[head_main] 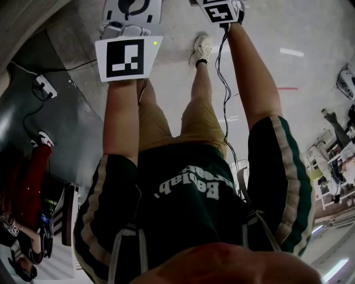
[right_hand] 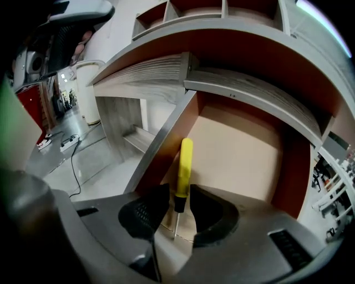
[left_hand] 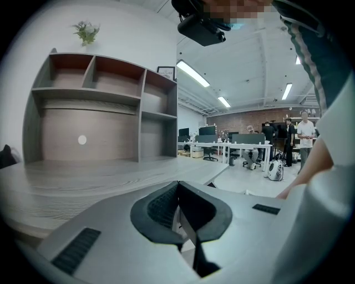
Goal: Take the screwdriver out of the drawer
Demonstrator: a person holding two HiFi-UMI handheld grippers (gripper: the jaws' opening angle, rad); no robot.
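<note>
A screwdriver (right_hand: 184,166) with a yellow handle, black collar and thin metal shaft lies on the pale floor of the open drawer (right_hand: 249,144), close along its left wall. My right gripper (right_hand: 177,208) points down into the drawer, open. Its dark pads stand on either side of the black collar, and I see no pad pressing on it. My left gripper (left_hand: 178,208) hangs above the wooden desk top (left_hand: 100,177) with its pads together and nothing in them. In the head view only the two marker cubes show, the left (head_main: 127,58) and the right (head_main: 222,11).
A wooden shelf unit (left_hand: 105,105) stands at the back of the desk. A power strip with its cable (right_hand: 62,143) lies on the floor left of the drawer. Office desks and standing people (left_hand: 302,133) fill the far room.
</note>
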